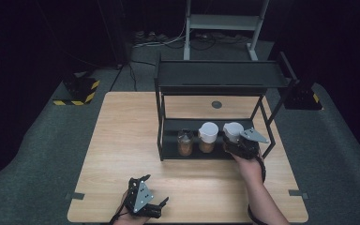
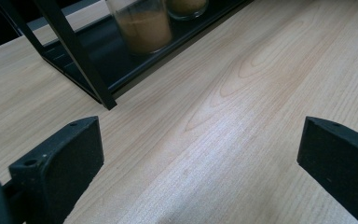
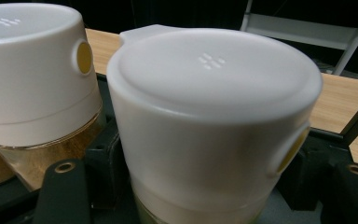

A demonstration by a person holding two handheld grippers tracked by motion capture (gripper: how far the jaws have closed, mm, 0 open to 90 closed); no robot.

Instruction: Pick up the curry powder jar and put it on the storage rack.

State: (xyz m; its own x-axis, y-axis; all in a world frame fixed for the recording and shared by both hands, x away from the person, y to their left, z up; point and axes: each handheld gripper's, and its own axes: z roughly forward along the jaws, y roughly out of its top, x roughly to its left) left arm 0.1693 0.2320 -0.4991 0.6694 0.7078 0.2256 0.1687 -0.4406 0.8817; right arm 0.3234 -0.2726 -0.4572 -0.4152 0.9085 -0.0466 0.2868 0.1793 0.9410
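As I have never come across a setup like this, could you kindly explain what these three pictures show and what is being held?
A person at a wooden table holds a hand-operated gripper in each hand. The high view looks down from above; each of the other two pictures comes from a camera riding on one gripper, looking along its black jaws. On the table stands a black shelf rack with three jars on its lower level: an uncapped jar, a middle white-capped jar, and the rightmost white-capped jar. The right gripper has its jaws closed on that rightmost jar, whose cap looms large in the right gripper view. The left gripper rests near the table's front edge, jaws open and holding nothing.
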